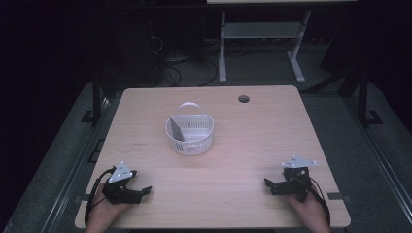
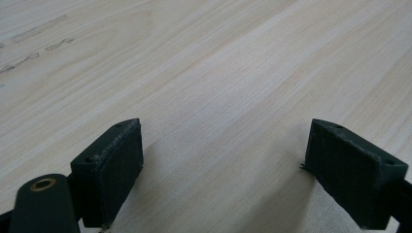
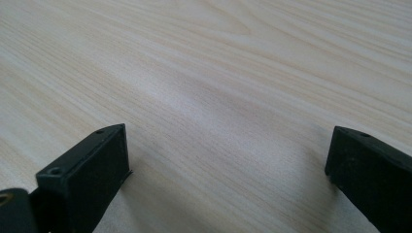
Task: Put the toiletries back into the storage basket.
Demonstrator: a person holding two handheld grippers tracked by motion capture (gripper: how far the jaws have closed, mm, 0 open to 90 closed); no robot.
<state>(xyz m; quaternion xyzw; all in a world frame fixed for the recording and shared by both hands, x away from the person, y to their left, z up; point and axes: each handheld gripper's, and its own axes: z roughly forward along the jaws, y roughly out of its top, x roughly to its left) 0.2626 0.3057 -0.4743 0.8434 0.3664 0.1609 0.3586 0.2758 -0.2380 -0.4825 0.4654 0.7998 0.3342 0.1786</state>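
Tools first: your left tool [image 1: 138,193] sits at about seven o'clock on the tabletop [image 1: 252,141] and your right tool [image 1: 273,185] at about five o'clock, both spread wide with nothing between the jaws, low over bare wood. Farther out, near the middle toward twelve o'clock, the white basket [image 1: 190,134] stands upright, handle up, with a grey flat piece [image 1: 175,129] leaning inside its left half. Judging by this, nothing is in hand and the reach to the basket is not yet begun.
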